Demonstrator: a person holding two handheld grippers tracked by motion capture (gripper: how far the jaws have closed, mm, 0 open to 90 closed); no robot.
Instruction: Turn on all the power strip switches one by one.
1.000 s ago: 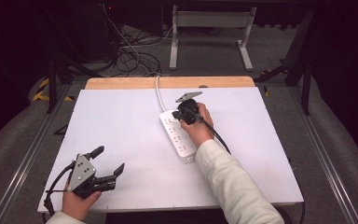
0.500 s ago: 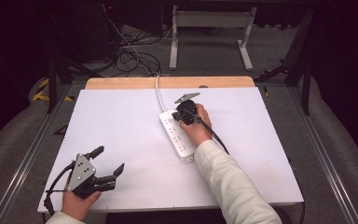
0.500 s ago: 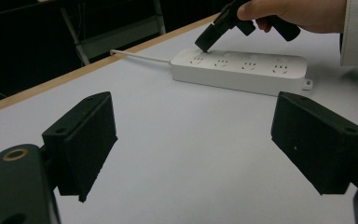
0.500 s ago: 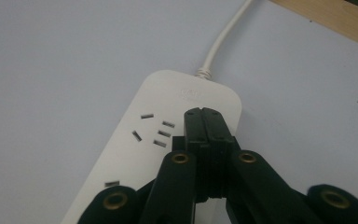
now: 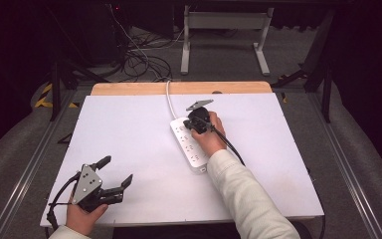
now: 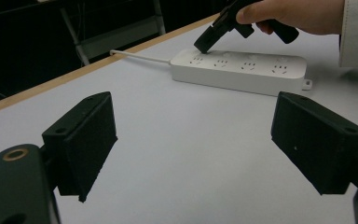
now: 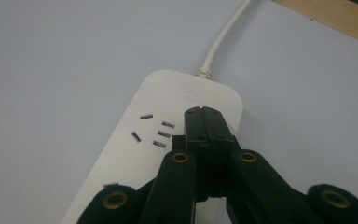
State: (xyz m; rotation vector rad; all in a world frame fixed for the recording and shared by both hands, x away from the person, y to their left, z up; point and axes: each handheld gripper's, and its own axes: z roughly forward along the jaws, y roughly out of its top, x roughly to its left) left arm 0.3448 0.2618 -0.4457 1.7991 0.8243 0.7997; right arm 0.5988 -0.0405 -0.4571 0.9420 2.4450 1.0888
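Two grippers at work: right gripper [image 5: 195, 123] closed empty, pressing strip [image 5: 189, 146] mid-table; left gripper [image 5: 110, 175] wide, well nearer. Probably light, rigid, slick; best gripped across long sides.

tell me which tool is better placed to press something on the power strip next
Right. The right tool is shut and poised over the white power strip at its cord end. The left tool is open at the table's near left corner, well away from the strip.
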